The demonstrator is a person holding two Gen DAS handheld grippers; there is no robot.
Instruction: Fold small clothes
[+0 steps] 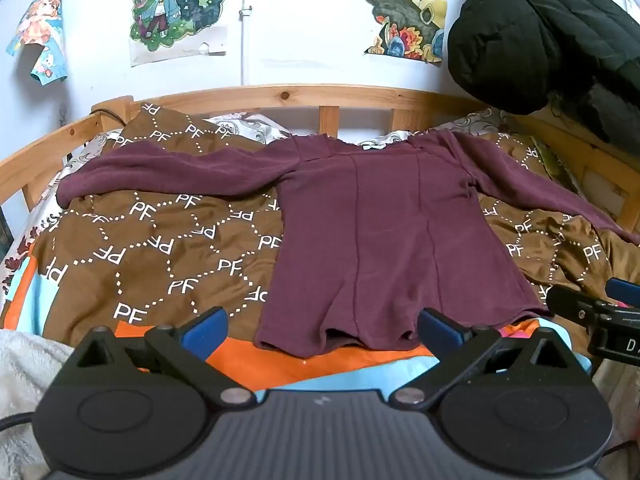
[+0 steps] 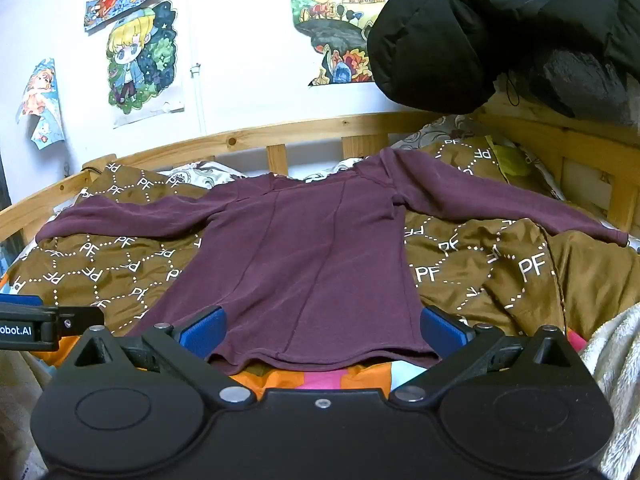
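A maroon long-sleeved top (image 1: pixel 384 248) lies flat on a brown patterned blanket (image 1: pixel 160 240) spread over the bed, its neck toward the wooden headboard (image 1: pixel 288 94), sleeves stretched out to both sides and hem nearest the cameras. The left gripper (image 1: pixel 322 326) and the right gripper (image 2: pixel 322 326) both hang just short of the hem, jaws spread wide and holding nothing. To begin well, each should likely pinch a hem corner or a cuff cleanly (both layers together) and carry it across without dragging the body. The fabric looks soft, matte and slightly fleecy, with two lengthwise seams.
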